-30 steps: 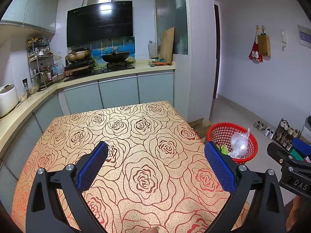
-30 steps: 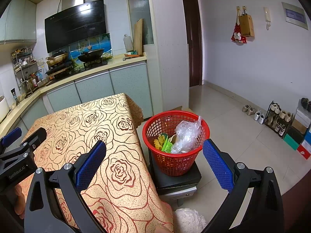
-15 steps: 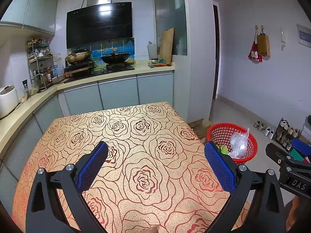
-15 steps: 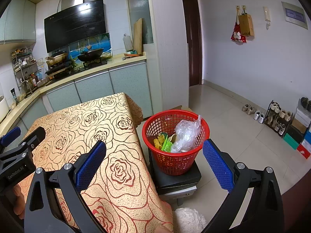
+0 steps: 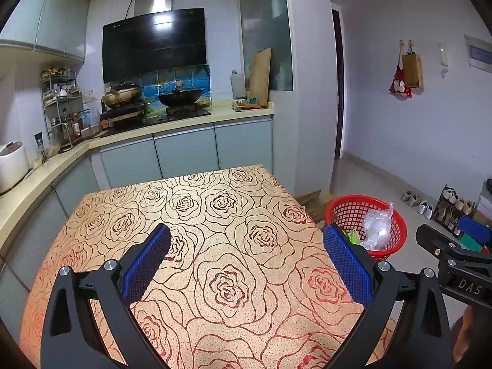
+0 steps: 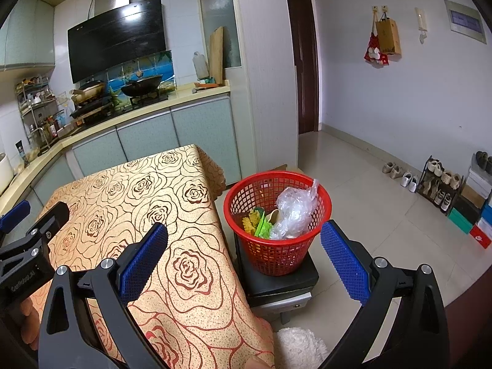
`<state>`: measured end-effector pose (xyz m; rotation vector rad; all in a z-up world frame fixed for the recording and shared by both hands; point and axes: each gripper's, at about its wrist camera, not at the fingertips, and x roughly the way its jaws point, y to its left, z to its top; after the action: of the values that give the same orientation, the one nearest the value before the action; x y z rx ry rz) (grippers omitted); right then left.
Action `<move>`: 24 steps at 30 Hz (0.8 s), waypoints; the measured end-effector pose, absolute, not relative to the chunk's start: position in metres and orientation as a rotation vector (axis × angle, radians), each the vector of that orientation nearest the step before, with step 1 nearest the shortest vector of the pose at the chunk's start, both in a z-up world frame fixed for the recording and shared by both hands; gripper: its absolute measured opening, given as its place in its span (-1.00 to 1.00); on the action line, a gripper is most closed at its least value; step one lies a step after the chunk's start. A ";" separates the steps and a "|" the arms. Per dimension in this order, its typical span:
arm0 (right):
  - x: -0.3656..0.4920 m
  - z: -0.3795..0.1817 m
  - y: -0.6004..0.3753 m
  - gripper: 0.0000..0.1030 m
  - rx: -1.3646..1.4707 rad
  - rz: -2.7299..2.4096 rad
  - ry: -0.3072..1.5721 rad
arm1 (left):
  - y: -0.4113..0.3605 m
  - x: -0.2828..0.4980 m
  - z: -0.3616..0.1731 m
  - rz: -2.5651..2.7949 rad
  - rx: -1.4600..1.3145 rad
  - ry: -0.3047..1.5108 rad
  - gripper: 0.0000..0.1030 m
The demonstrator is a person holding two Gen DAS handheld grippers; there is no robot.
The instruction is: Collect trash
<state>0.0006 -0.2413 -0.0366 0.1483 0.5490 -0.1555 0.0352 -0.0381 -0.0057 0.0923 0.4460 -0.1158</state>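
A red mesh basket point(image 6: 276, 215) stands on a dark stool point(image 6: 283, 286) beside the table's right edge. Inside it lie a crumpled clear plastic bag point(image 6: 293, 209), a green wrapper point(image 6: 263, 227) and a yellow scrap point(image 6: 250, 220). The basket point(image 5: 366, 224) also shows at the right of the left wrist view. My left gripper point(image 5: 246, 264) hangs open over the rose-patterned tablecloth point(image 5: 215, 246), holding nothing. My right gripper point(image 6: 244, 261) is open too, near the table's right edge, short of the basket. No loose trash shows on the table.
A kitchen counter point(image 5: 184, 123) with a stove and pans runs behind the table. Shoes and a shoe rack point(image 6: 436, 181) line the right wall. A white fluffy thing point(image 6: 299, 347) lies on the floor below the stool. Tiled floor point(image 6: 369, 184) opens to the right.
Both views have drifted only slightly; the grippers stay open and nothing has been picked up or dropped.
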 end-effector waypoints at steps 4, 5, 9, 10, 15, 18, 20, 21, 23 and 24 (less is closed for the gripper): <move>0.003 -0.037 -0.242 0.88 0.151 -0.156 0.553 | -0.041 0.035 -0.008 -0.124 0.103 0.450 0.86; 0.002 -0.038 -0.242 0.88 0.151 -0.157 0.554 | -0.041 0.036 -0.009 -0.131 0.100 0.457 0.86; 0.003 -0.038 -0.242 0.88 0.152 -0.159 0.557 | -0.040 0.043 -0.013 -0.134 0.095 0.499 0.86; 0.002 -0.038 -0.243 0.88 0.153 -0.160 0.557 | -0.039 0.044 -0.014 -0.136 0.090 0.505 0.86; 0.002 -0.039 -0.242 0.88 0.154 -0.158 0.561 | -0.037 0.044 -0.015 -0.133 0.079 0.512 0.86; 0.002 -0.040 -0.242 0.88 0.152 -0.156 0.567 | -0.036 0.044 -0.016 -0.130 0.076 0.515 0.86; 0.002 -0.041 -0.242 0.88 0.152 -0.153 0.571 | -0.036 0.044 -0.016 -0.130 0.078 0.517 0.86; 0.004 -0.041 -0.242 0.88 0.152 -0.153 0.572 | -0.036 0.044 -0.016 -0.129 0.078 0.517 0.86; 0.004 -0.041 -0.242 0.88 0.154 -0.153 0.573 | -0.035 0.045 -0.016 -0.127 0.077 0.521 0.86; 0.004 -0.041 -0.242 0.88 0.154 -0.153 0.573 | -0.034 0.046 -0.016 -0.127 0.077 0.523 0.86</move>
<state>0.0040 -0.2419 -0.0406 0.1537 0.5728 -0.1530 0.0457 -0.0345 -0.0164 0.0770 0.5229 -0.1269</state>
